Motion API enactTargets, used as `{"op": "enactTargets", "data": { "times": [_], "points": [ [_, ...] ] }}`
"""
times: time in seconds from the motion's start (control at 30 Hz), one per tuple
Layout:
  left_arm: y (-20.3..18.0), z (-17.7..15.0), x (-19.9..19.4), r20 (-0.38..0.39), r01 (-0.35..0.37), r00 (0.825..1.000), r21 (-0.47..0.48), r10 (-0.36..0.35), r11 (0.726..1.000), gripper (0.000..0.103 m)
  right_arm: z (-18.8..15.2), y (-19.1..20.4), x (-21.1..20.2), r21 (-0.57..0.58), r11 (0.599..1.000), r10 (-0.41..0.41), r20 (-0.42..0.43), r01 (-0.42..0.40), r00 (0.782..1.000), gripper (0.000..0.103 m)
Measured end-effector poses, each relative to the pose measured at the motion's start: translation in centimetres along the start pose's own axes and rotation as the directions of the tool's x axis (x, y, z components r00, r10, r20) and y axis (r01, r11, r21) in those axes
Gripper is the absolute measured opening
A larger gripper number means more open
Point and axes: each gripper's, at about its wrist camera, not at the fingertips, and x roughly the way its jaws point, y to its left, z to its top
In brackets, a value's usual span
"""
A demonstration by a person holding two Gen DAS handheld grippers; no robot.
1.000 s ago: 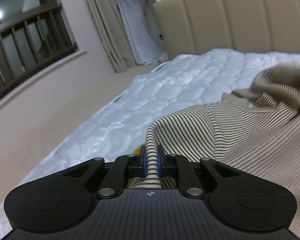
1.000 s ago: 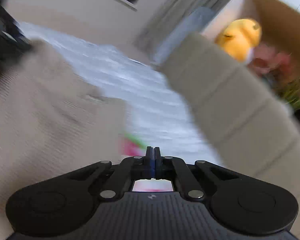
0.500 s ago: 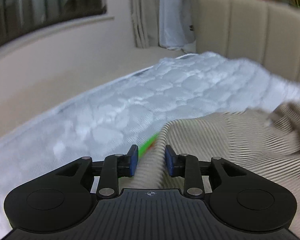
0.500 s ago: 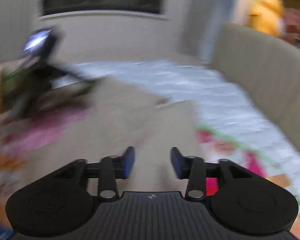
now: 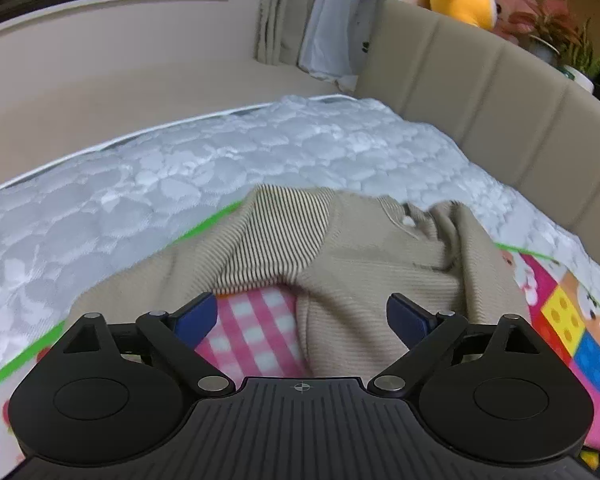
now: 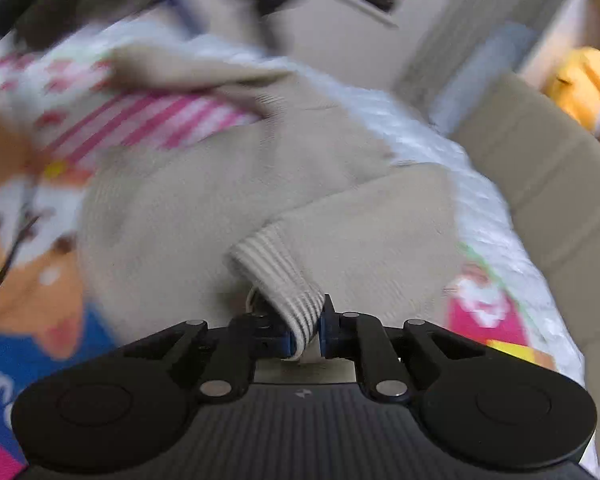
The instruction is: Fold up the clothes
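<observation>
Pinching sweater cuff [image 6: 288, 280] — right hand-held gripper [image 6: 305, 332]; left hand-held gripper [image 5: 302, 316] spread wide.

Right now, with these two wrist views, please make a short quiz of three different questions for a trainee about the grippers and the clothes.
1. True or false: the left gripper is clamped on the beige sweater.
2. Which part of the sweater sits between the fingers of the right gripper? A) the collar B) the ribbed striped cuff C) a button
3. Fill in: under the sweater, near the left gripper, shows a pink and white ______ cloth.

Key:
1. False: its jaws stand wide open, above the sweater.
2. B
3. checked
</observation>
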Motion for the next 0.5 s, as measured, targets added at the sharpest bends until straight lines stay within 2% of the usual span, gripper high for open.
{"op": "enactTargets", "data": {
  "times": [0.07,0.17,0.23,0.3,0.4,0.5],
  "points": [
    [-0.1,-0.1,-0.2,-0.009,0.009,1.0,0.008,-0.009,1.0,0.097,0.0,-0.2,0.2,-0.023,0.998,-0.055,-0.003,0.055,0.998,0.009],
    [-0.3,-0.1,-0.2,-0.015,0.021,1.0,0.014,-0.021,1.0,0.098,2.5,-7.2,0.1,0.015,0.972,-0.234,0.014,0.234,0.972,0.009],
    [-0.3,-0.2,-0.1,-0.024,0.039,0.999,0.02,-0.038,0.999,0.099,4.2,-11.8,0.1,0.041,0.936,-0.35,0.021,0.349,0.937,0.009],
    [-0.3,-0.3,-0.2,-0.043,0.06,0.997,0.04,-0.058,0.997,0.099,5.8,-16.3,0.1,0.068,0.887,-0.459,0.024,0.457,0.888,0.009],
    [-0.2,-0.9,-0.5,-0.066,0.089,0.994,0.095,-0.083,0.991,0.102,6.2,-20.9,3.0,0.115,0.841,-0.524,-0.067,0.529,0.849,0.009],
    [-0.1,-1.8,-0.5,-0.09,0.106,0.992,0.164,-0.092,0.981,0.103,4.8,-22.7,5.7,0.112,0.818,-0.546,-0.152,0.564,0.824,0.009]
  ]
}}
